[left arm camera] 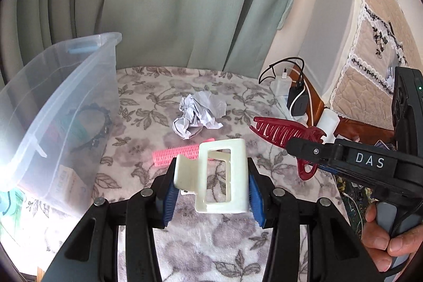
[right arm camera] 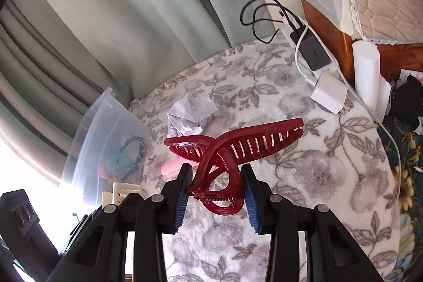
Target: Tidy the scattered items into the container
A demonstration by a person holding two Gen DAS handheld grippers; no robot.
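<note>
The clear plastic bin (left arm camera: 66,107) at the left holds a black scalloped headband (left arm camera: 92,123), coloured hair ties (right arm camera: 113,165) and a small box (left arm camera: 70,184). The left gripper (left arm camera: 211,186) has its jaws clamped on a glossy cream clip (left arm camera: 222,176); the right gripper (right arm camera: 215,193) grips a translucent red toothed claw (right arm camera: 232,147). On the fuzzy floral blanket (left arm camera: 148,102) lie a ribbed pink roller (left arm camera: 174,155) and crumpled paper (left arm camera: 198,112).

Both raised, the left gripper (left arm camera: 210,189) and right gripper (right arm camera: 216,192) are each clamped around something.
</note>
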